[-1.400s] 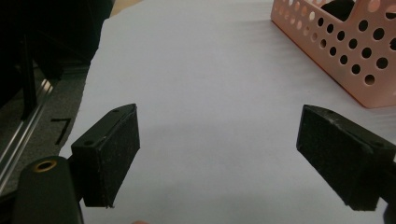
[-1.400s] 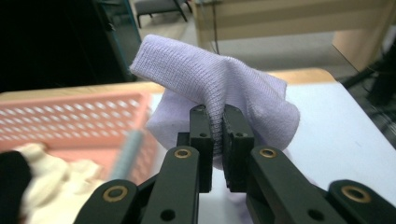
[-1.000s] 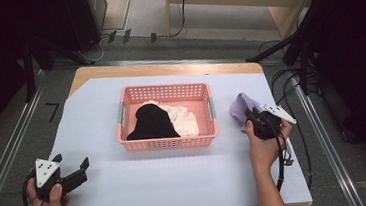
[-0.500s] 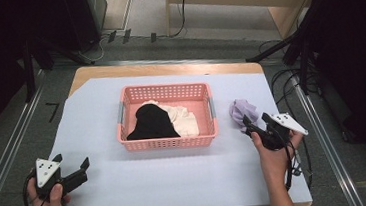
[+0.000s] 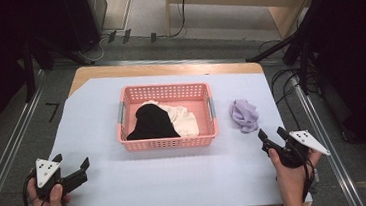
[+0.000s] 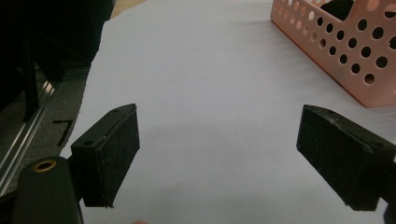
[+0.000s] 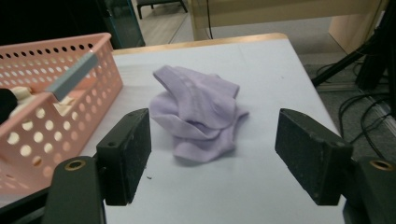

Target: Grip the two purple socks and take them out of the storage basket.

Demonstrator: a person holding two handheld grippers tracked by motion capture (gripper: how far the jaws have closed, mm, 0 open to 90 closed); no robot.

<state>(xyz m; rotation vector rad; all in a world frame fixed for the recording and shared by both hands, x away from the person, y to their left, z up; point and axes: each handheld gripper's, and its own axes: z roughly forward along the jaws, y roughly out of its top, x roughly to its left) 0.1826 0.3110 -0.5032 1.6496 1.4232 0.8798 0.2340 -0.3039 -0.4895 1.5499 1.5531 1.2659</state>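
Lilac cloth (image 5: 244,114) lies bunched on the table (image 5: 178,183), just right of the pink basket (image 5: 168,143) holding black (image 5: 151,123) and cream garments (image 5: 182,119). Right tongs (image 5: 274,137) just opened wide, empty; left tongs (image 5: 71,164) gape, empty.

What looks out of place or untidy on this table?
The crumpled lilac cloth lies on the white table cover, right of the pink basket, while the black cloth and cream cloth lie inside it. The right hand-held gripper is open, clear of the lilac cloth.
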